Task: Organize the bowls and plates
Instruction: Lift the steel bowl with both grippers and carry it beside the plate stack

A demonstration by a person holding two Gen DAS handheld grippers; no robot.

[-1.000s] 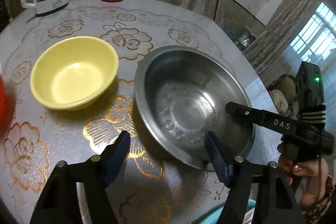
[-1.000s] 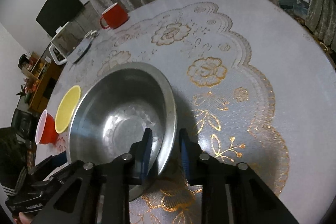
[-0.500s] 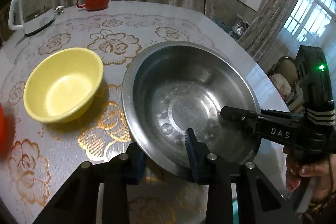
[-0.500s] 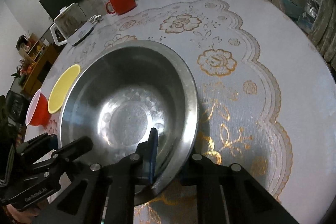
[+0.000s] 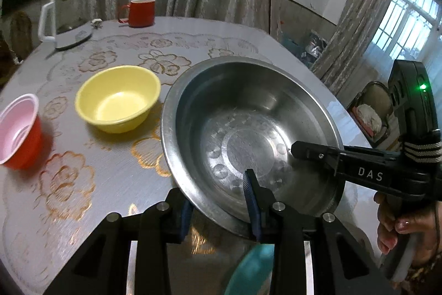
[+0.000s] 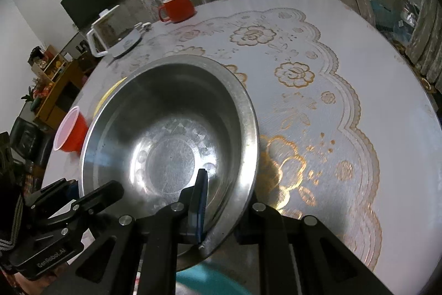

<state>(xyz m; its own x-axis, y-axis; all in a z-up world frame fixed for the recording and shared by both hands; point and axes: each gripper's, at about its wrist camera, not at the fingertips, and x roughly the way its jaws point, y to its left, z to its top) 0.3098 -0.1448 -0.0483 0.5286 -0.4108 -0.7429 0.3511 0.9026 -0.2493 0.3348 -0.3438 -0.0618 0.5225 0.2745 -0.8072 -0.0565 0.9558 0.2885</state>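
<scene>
Both grippers — left (image 5: 219,199), right (image 6: 222,205) — are clamping the steel bowl's (image 5: 248,129) near rim; we are holding it tilted, yellow bowl (image 5: 118,98) lying beyond our left jaws.

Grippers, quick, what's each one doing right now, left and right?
Left gripper: closed on the steel bowl rim, one finger inside, one outside.
Right gripper: closed on the same bowl's rim.

- Round table (image 5: 116,179), covered by a pale cloth with gold flowers.
- Yellow bowl (image 5: 117,98) at centre left.
- Red cup (image 5: 18,132) at the left edge.
- White kettle (image 5: 66,18) and red mug (image 5: 139,12) at the far side.
</scene>
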